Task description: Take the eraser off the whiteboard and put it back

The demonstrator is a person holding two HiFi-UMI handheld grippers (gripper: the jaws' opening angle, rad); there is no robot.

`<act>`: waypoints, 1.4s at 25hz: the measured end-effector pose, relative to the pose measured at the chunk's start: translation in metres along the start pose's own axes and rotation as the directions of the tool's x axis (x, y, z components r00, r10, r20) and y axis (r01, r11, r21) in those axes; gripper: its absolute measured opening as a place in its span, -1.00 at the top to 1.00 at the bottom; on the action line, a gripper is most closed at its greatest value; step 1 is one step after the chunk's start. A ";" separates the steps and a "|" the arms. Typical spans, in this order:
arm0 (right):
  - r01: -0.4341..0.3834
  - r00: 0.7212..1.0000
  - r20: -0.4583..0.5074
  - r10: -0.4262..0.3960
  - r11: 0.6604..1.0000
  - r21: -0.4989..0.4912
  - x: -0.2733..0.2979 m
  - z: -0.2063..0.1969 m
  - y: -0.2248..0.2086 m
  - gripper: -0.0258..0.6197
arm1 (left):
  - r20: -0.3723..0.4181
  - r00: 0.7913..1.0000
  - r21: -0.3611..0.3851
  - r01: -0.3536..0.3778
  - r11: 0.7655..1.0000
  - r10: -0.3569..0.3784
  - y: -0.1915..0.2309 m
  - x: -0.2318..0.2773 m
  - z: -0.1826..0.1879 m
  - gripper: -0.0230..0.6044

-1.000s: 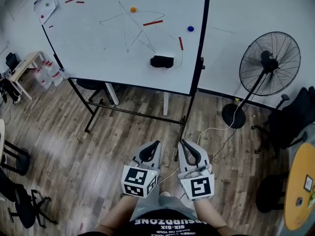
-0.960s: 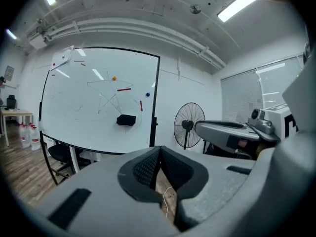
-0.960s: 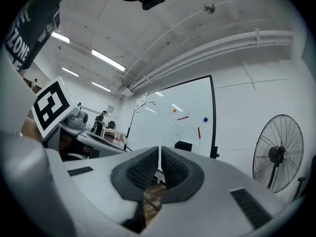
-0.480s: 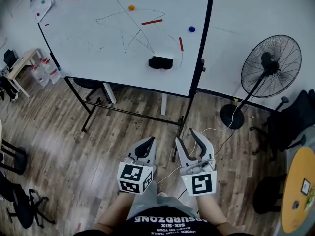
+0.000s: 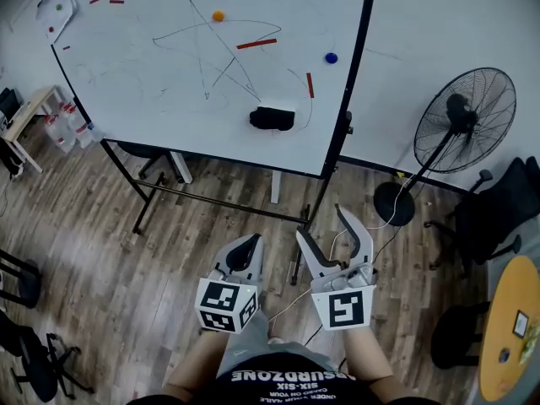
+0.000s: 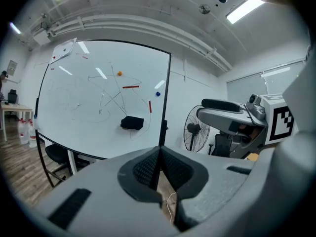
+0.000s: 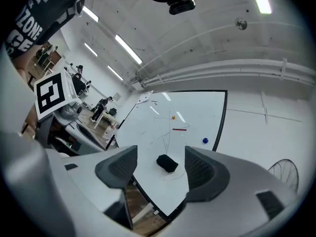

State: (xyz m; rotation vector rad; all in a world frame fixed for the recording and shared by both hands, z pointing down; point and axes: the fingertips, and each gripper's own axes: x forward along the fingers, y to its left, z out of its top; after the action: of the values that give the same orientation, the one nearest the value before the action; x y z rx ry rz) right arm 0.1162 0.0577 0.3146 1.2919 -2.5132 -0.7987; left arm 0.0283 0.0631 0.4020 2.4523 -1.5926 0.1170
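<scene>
The black eraser sticks on the whiteboard, low and near its right edge, among pen lines. It is far ahead of both grippers, which hang over the wooden floor. My left gripper is shut with nothing in it; the eraser lies above and left of its joined jaws. My right gripper is open, and its jaws have just been opening with nothing between them. In the right gripper view the eraser shows in the gap of the jaws, still distant.
A standing fan is to the right of the board's black frame, with a cable across the floor. A dark chair and a yellow round table are at the right. Orange and blue magnets sit on the board.
The right gripper's jaws went from shut to wide apart and the gripper rolled. Both grippers moved forward toward the whiteboard. The left stays shut.
</scene>
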 end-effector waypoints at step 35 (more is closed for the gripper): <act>-0.030 0.979 -0.201 0.007 0.993 -0.112 0.233 -0.072 -0.009 0.07 | -0.062 0.995 -0.013 0.078 0.997 -0.079 0.168 0.111 0.023 0.90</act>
State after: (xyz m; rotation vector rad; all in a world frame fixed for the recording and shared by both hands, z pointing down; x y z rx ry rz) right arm 0.0133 -0.1597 0.3554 1.2425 -2.2847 -0.7550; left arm -0.0804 -0.1071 0.4229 2.4742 -1.4654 0.1699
